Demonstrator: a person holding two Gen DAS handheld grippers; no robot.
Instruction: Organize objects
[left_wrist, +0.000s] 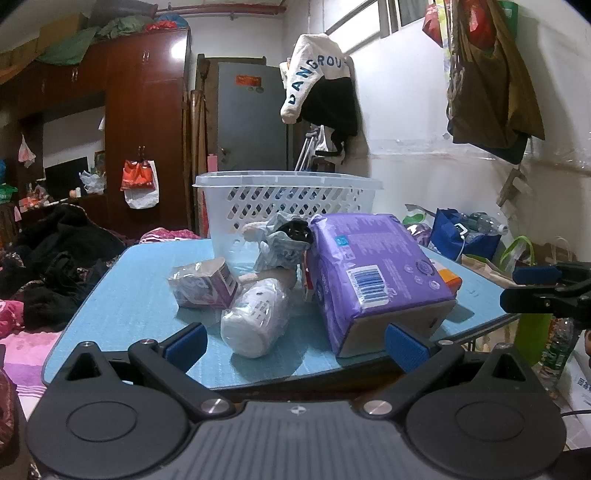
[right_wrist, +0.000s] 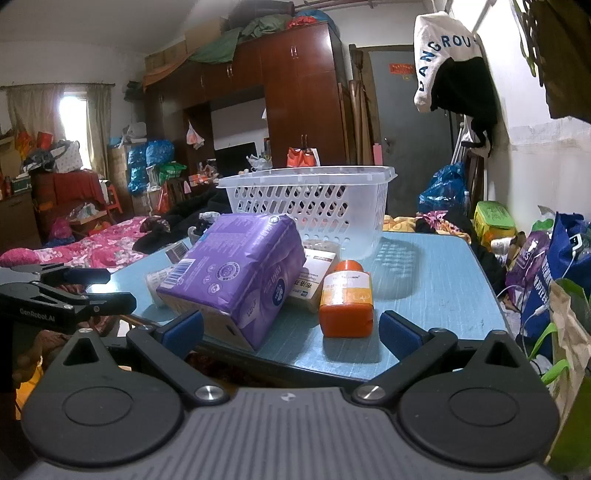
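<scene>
A white lattice basket (left_wrist: 284, 199) (right_wrist: 314, 203) stands at the far side of the blue table (left_wrist: 140, 295) (right_wrist: 436, 288). In front of it lie a large purple pack (left_wrist: 373, 277) (right_wrist: 236, 280), a white bottle on its side (left_wrist: 258, 317), a small purple wrapped box (left_wrist: 205, 284), a crumpled bag with a black thing (left_wrist: 284, 240), an orange bottle (right_wrist: 345, 302) and a tan box (right_wrist: 314, 277). My left gripper (left_wrist: 295, 341) is open and empty at the table's near edge, before the white bottle and purple pack. My right gripper (right_wrist: 291, 330) is open and empty, before the pack and orange bottle.
A bed with pink covers and dark clothes (left_wrist: 48, 266) (right_wrist: 92, 243) lies left of the table. Bags and bottles (left_wrist: 469, 232) (right_wrist: 546, 258) crowd the floor on the right. Clothes hang on the wall (left_wrist: 321, 85). A wardrobe (right_wrist: 295, 99) stands behind.
</scene>
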